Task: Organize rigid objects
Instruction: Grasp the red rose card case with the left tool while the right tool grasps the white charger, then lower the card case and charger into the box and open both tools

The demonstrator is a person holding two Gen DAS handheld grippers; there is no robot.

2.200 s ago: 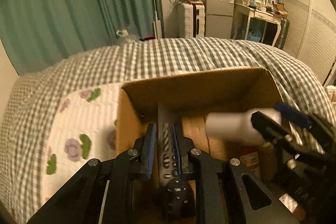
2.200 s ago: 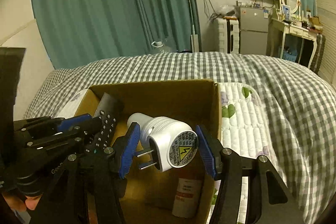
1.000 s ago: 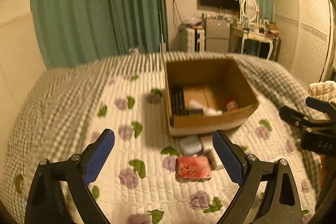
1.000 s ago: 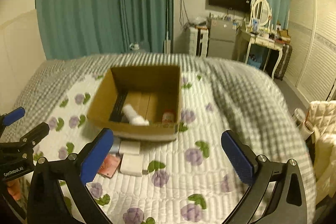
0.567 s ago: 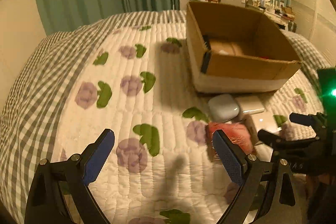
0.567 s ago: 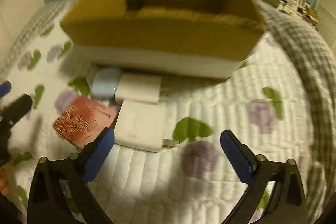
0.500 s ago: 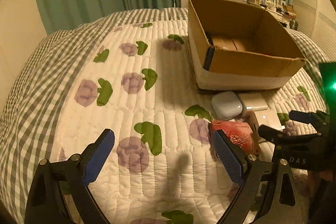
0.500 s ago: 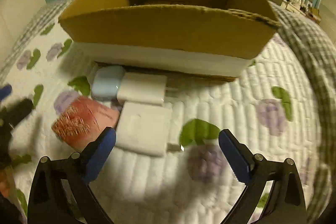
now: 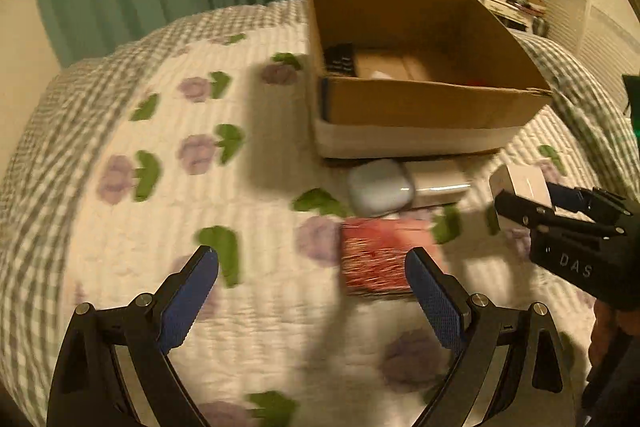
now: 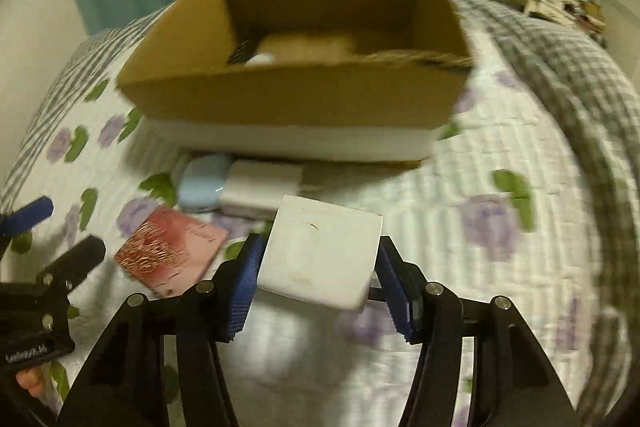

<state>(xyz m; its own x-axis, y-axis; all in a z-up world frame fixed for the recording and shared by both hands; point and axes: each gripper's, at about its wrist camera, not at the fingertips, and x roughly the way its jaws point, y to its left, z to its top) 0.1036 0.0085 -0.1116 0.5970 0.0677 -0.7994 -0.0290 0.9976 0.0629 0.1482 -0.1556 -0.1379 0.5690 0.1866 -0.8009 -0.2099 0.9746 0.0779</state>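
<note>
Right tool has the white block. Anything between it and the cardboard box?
Only the near wall of the cardboard box itself. The right tool grips the white block below that rim, so it must rise over it. The pale blue case and white adapter lie on the quilt against the box, beneath the path.

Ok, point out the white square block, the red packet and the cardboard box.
white square block [image 10: 320,251], right wrist view, top face.
red packet [image 9: 376,259], left wrist view, top face.
cardboard box [image 10: 296,99], right wrist view, near outer wall.
</note>
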